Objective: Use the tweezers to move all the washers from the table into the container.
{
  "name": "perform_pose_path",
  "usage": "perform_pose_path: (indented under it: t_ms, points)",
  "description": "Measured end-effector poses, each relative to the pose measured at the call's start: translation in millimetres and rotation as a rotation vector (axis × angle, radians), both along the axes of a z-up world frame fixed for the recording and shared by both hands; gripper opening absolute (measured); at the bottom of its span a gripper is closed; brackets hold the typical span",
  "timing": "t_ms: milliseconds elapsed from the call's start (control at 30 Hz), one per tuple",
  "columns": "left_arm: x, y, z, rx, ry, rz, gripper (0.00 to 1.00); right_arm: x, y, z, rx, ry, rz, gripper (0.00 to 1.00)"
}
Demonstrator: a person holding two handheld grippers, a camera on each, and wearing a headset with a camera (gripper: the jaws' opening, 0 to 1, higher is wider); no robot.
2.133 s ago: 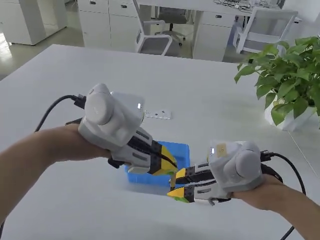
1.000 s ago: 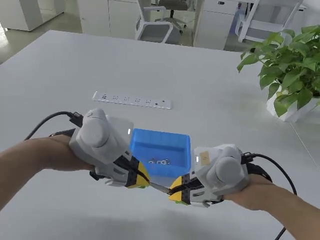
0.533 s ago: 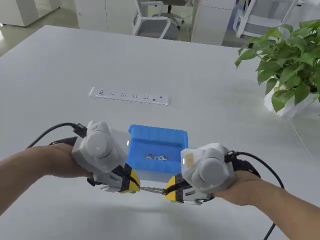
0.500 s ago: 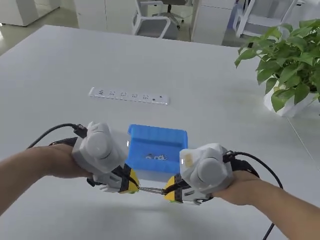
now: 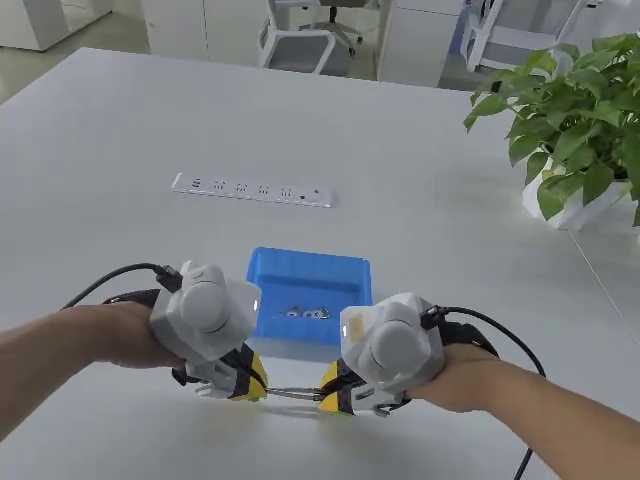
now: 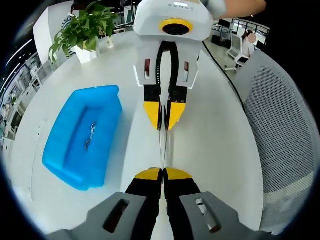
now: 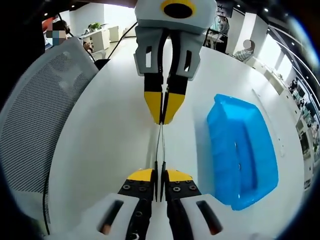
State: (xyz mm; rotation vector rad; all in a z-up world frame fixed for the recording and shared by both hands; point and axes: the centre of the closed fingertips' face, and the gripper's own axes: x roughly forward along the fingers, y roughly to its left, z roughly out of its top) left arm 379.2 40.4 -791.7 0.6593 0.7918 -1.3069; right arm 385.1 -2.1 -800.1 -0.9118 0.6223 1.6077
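Note:
A blue container point(image 5: 308, 291) sits mid-table with several small metal washers point(image 5: 303, 313) lying inside it. Just in front of it, my left gripper point(image 5: 258, 385) and right gripper point(image 5: 325, 397) face each other tip to tip. Thin metal tweezers point(image 5: 290, 393) run level between them, and each gripper is shut on one end. In the left gripper view my own jaws point(image 6: 162, 175) pinch the tweezers point(image 6: 162, 145), with the right gripper point(image 6: 164, 117) opposite and the container point(image 6: 82, 137) to the left. In the right gripper view my jaws point(image 7: 159, 176) clamp the tweezers point(image 7: 160, 142), with the container point(image 7: 242, 150) to the right.
A white power strip point(image 5: 250, 189) lies beyond the container. A potted plant point(image 5: 575, 110) stands at the far right of the table. A grey mesh chair point(image 6: 280, 125) is beside the table's near edge. Cables trail from both grippers.
Both grippers have drawn back from above the container to the table in front of it, and now face each other with the tweezers level between them.

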Motion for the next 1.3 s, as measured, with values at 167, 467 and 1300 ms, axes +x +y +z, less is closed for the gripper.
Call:
perform_pose_path:
  t_ms: [167, 467, 1300]
  points:
    - [-1.6, 0.7, -4.9, 0.011, 0.009, -0.003, 0.05, -2.4, 0.2, -2.5, -0.008, 0.012, -0.002, 0.10]
    - [-3.3, 4.7, -11.4, 0.035, 0.018, -0.010, 0.05, -4.0, -1.6, -6.0, -0.015, 0.018, -0.004, 0.11]
    - [-0.5, 8.3, -13.7, 0.038, 0.005, 0.038, 0.13, -1.2, -15.3, -6.3, -0.038, 0.014, -0.024, 0.17]
